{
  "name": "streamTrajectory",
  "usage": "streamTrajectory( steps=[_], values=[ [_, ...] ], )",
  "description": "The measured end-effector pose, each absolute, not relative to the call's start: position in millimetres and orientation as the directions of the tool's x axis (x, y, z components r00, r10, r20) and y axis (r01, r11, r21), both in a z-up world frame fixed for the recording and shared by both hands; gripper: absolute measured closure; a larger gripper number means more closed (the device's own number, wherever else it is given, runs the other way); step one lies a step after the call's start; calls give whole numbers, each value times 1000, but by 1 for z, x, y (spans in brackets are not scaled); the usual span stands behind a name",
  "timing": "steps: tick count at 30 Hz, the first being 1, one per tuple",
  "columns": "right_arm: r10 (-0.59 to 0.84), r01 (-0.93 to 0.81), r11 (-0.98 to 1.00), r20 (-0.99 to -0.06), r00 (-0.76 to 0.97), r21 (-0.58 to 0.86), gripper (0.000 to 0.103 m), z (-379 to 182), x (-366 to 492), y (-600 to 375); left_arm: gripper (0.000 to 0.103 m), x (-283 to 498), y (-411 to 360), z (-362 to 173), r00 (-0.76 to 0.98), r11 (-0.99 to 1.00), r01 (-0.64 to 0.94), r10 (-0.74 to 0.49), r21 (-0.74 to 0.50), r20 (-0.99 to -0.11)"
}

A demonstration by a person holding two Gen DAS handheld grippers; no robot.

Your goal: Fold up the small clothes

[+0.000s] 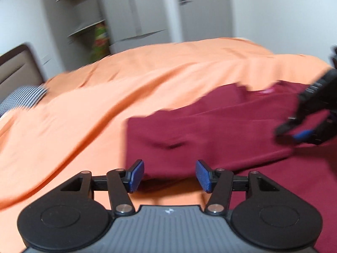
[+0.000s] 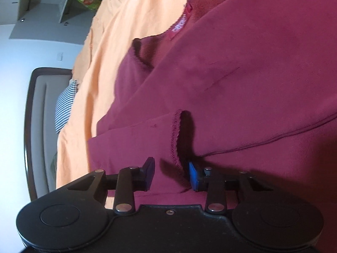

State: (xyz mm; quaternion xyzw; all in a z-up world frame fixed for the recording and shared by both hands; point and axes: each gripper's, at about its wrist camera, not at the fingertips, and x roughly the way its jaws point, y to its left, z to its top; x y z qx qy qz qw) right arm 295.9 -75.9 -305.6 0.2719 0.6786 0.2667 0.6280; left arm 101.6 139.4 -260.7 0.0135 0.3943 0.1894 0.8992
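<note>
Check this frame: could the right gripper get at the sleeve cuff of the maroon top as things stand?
Probably yes. The right gripper is open with the sleeve cuff just ahead of its fingertips, nothing lying between, and the maroon top spread on the orange bedcover.

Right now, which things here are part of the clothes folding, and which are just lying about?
Part of the job:
maroon top
left gripper
right gripper
orange bedspread, the folding surface

Just lying about:
striped pillow
headboard
shelves
</note>
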Motion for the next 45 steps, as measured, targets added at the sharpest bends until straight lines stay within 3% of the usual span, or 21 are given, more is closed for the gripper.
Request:
streamTrajectory(
  steps=[4, 8, 14, 18, 22, 29, 32, 34, 37, 40, 41, 42, 45],
  values=[
    [684, -24, 728, -728, -52, 685, 66, -303, 297, -76, 42, 92, 165, -259, 586, 905, -387, 391, 178, -710],
    [683, -93, 722, -728, -61, 686, 100, -303, 293, -74, 39, 77, 171, -259, 578, 901, -394, 397, 182, -713],
    [729, -231, 673, -683, 48, 703, 101, -246, 308, -104, 33, 81, 173, -249, 604, 908, -402, 358, 116, -712],
    [660, -279, 745, -729, 182, 606, 101, -217, 333, -163, 27, 95, 184, -244, 630, 915, -403, 294, 21, -719],
    [509, -164, 861, -818, 268, 482, 101, -223, 353, -221, 22, 118, 199, -245, 646, 901, -421, 217, -105, -732],
    [404, -96, 914, -871, 281, 393, 101, -239, 353, -245, 22, 166, 218, -265, 637, 869, -432, 105, -241, -763],
    [423, -96, 906, -868, 261, 412, 101, -247, 348, -244, 23, 185, 227, -276, 630, 847, -435, 44, -305, -776],
    [417, -124, 909, -874, 249, 398, 100, -251, 347, -241, 32, 199, 231, -286, 621, 834, -430, -4, -346, -783],
    [426, -129, 905, -873, 238, 406, 100, -252, 347, -244, 57, 212, 240, -302, 600, 802, -445, -63, -399, -797],
    [435, -135, 900, -870, 234, 414, 100, -253, 346, -244, 67, 220, 245, -310, 603, 779, -455, -88, -432, -793],
    [438, -136, 899, -868, 232, 417, 100, -254, 346, -244, 85, 222, 245, -310, 609, 775, -453, -91, -440, -788],
    [440, -137, 898, -868, 233, 418, 100, -254, 347, -244, 93, 224, 245, -308, 616, 782, -445, -86, -436, -783],
    [460, -149, 888, -851, 253, 436, 100, -250, 348, -242, 97, 226, 237, -279, 678, 847, -385, -11, -368, -735]
  ],
)
